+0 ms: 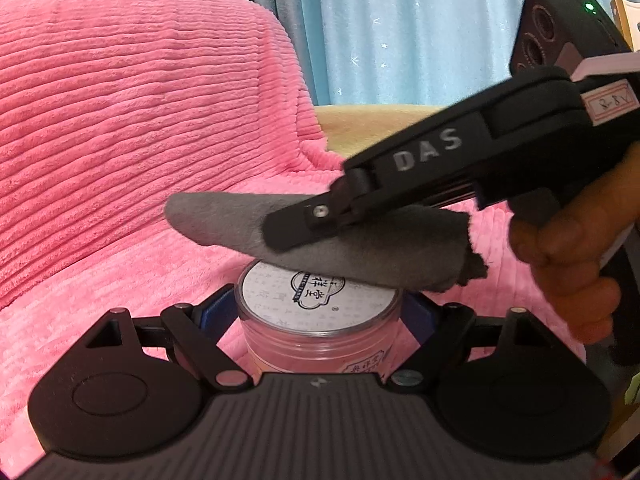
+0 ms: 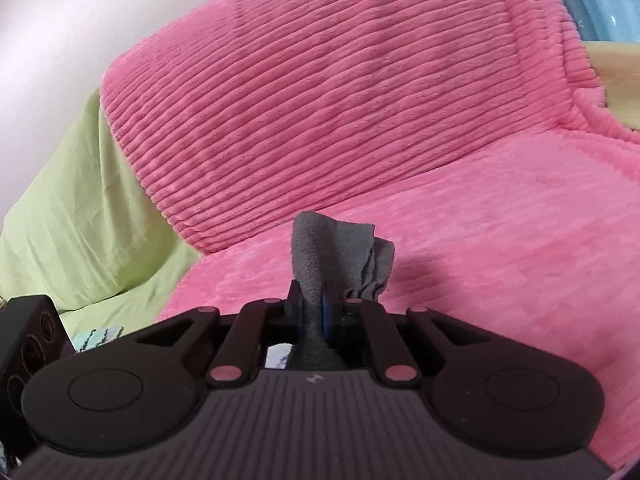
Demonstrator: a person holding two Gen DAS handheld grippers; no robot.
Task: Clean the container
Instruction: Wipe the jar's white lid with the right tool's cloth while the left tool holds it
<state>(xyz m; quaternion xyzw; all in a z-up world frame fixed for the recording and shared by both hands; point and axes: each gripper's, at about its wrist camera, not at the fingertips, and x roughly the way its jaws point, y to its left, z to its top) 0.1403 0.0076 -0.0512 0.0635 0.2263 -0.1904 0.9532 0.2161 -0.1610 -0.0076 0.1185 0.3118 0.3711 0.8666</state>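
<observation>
A clear round plastic container (image 1: pixel 320 332) with a white printed lid (image 1: pixel 320 300) sits upright between the blue pads of my left gripper (image 1: pixel 320 316), which is shut on it. My right gripper (image 1: pixel 288 228) comes in from the right and is shut on a folded grey cloth (image 1: pixel 328 244). The cloth lies across the far part of the lid and touches it. In the right wrist view, the grey cloth (image 2: pixel 332 252) sticks out forward from between the shut blue pads of the right gripper (image 2: pixel 314 308). A sliver of the lid (image 2: pixel 278 354) shows under the fingers.
A pink ribbed blanket (image 1: pixel 120 120) covers the sofa seat and back behind the container. A light green sheet (image 2: pixel 72 200) lies to the left. Blue curtains (image 1: pixel 400 28) hang at the back. A hand (image 1: pixel 568 264) holds the right gripper's handle.
</observation>
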